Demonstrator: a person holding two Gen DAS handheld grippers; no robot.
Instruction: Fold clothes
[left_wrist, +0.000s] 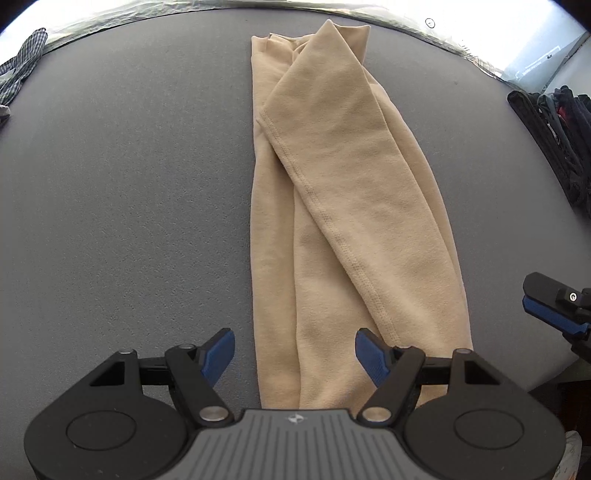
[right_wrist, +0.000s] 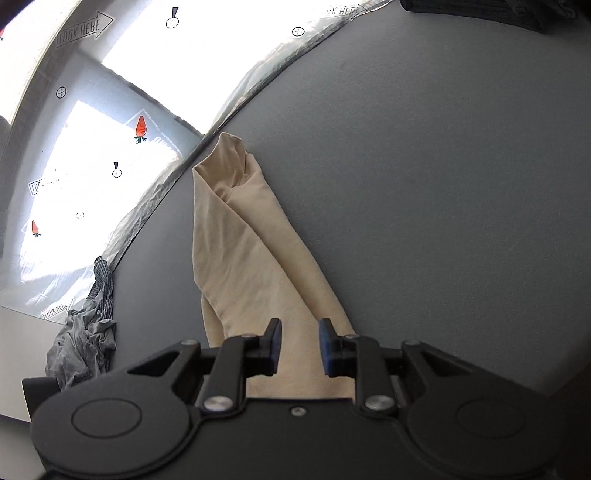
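A beige garment (left_wrist: 354, 206) lies folded into a long narrow strip on the grey bench (left_wrist: 129, 184), running from the near edge to just short of the far edge. One layer is laid diagonally over the other, its stitched hem (left_wrist: 325, 218) slanting across the strip, and a pointed fold reaches the far end.

The left hand-held gripper (left_wrist: 294, 350) hovers above the near end of the strip, released, its blue pads (left_wrist: 218, 354) standing wide with nothing between them. The right hand-held gripper (right_wrist: 300, 347) is above the same near end, its jaws parted by a narrow gap and clear of the cloth; it grasps nothing.

A checked grey garment (right_wrist: 88, 332) is crumpled at the bench's far left edge. A pile of dark clothes (left_wrist: 554, 133) sits at the right edge. Crinkled silver sheeting (right_wrist: 258, 77) borders the far edge.
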